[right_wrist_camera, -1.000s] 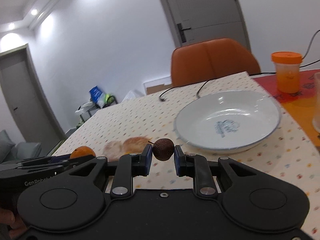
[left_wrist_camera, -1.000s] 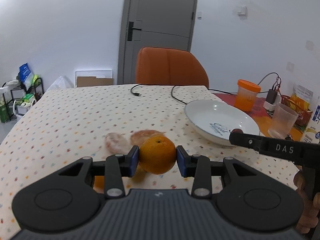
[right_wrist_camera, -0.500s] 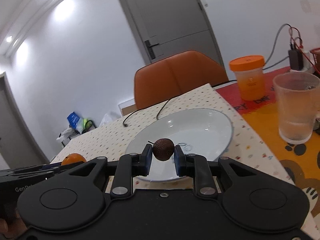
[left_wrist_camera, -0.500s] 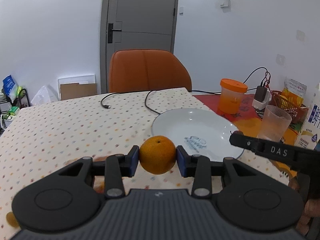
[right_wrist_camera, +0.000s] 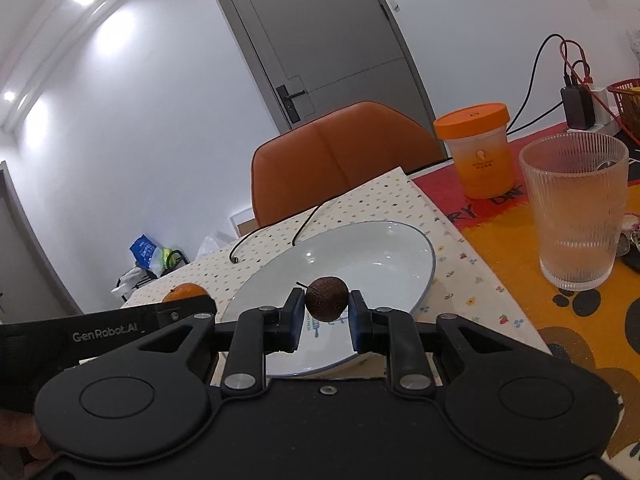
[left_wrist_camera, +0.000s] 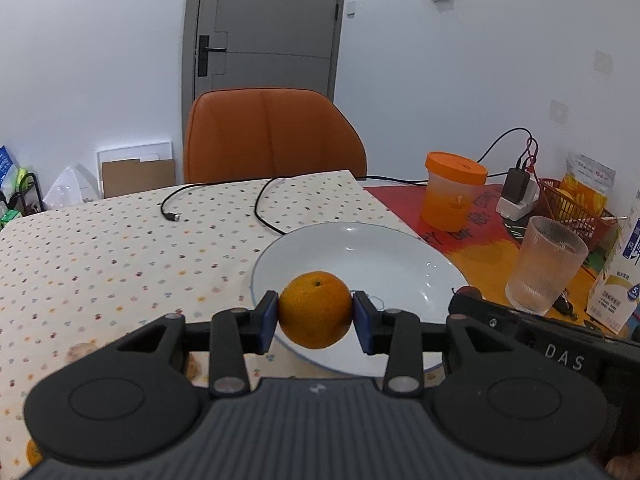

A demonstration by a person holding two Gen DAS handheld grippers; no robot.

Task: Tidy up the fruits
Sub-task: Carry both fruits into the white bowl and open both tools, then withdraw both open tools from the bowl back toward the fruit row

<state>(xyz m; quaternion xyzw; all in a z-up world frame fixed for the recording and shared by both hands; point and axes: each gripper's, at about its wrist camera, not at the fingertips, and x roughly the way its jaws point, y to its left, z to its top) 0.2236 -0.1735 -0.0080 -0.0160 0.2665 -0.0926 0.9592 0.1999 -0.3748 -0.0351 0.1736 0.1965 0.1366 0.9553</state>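
My left gripper point(left_wrist_camera: 315, 316) is shut on an orange point(left_wrist_camera: 315, 309) and holds it over the near rim of a white plate point(left_wrist_camera: 384, 256). My right gripper point(right_wrist_camera: 325, 312) is shut on a small brown round fruit point(right_wrist_camera: 327, 298) with a thin stem, held above the same white plate point(right_wrist_camera: 384, 252). In the right wrist view the orange point(right_wrist_camera: 185, 291) peeks out at the left behind the left gripper's black arm. In the left wrist view the brown fruit point(left_wrist_camera: 469, 291) shows at the tip of the right gripper's arm on the right.
A ribbed glass point(right_wrist_camera: 576, 216) and an orange-lidded jar point(right_wrist_camera: 478, 148) stand right of the plate on an orange mat. A black cable point(left_wrist_camera: 224, 204) lies on the dotted tablecloth behind it. An orange chair point(left_wrist_camera: 272, 136) stands at the far edge. A milk carton point(left_wrist_camera: 620, 280) is at far right.
Both grippers have swung to the right with their fruits, from over the tablecloth to over the plate. The pale patches on the cloth have slid off to the lower left.
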